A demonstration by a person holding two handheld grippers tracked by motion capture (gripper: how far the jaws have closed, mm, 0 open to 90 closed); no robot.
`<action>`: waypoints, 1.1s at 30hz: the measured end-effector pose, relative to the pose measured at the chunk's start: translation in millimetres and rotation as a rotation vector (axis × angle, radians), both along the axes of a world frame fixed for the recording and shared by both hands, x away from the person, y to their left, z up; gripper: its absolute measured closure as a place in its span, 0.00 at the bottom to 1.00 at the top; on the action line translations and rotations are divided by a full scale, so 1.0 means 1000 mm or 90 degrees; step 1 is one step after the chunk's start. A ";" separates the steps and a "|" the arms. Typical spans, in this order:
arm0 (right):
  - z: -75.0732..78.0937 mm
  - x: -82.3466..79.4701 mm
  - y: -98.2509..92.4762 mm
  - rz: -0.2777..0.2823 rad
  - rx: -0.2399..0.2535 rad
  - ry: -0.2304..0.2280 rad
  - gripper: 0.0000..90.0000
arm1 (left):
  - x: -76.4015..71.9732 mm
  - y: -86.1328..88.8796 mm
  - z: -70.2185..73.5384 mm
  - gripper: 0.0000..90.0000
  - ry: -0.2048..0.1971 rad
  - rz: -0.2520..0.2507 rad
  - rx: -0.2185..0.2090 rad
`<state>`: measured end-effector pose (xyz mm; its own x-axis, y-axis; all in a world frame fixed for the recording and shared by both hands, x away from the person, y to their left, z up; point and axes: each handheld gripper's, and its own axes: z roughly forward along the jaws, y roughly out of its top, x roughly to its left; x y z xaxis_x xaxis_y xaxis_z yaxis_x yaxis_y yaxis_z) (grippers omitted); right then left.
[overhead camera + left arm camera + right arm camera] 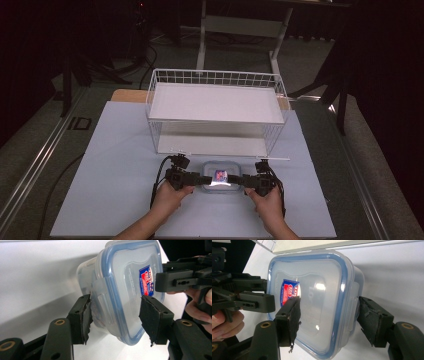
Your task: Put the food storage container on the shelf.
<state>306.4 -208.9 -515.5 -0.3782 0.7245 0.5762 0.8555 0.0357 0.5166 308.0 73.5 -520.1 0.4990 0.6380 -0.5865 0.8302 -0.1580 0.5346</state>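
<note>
A clear plastic container (220, 177) with a blue-rimmed lid and a red and blue label lies on the pale table (115, 165), between my two grippers. My left gripper (198, 180) holds its left end. In the left gripper view the container (125, 277) sits between the pads of the left gripper (116, 312), one on the lid and one against the side latch. My right gripper (244, 181) holds the opposite end. In the right gripper view the container (317, 280) sits in the right gripper (329, 315), one pad on the lid by the label and one at the latch.
A white wire basket (215, 110) with a white board on top stands just behind the container, its open front facing me. Table legs and dark floor lie beyond. Bare table surface stretches to the left and right of my hands.
</note>
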 end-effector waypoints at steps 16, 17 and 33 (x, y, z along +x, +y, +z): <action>0.006 -0.025 0.007 -0.009 -0.034 -0.078 0.42 | -0.022 -0.002 0.005 0.53 -0.069 0.011 0.027; 0.007 -0.025 0.007 -0.012 -0.033 -0.082 0.41 | -0.023 -0.001 0.005 0.53 -0.071 0.012 0.026; 0.039 0.010 0.030 -0.016 -0.006 -0.137 0.42 | 0.009 0.023 0.042 0.54 -0.134 0.068 0.005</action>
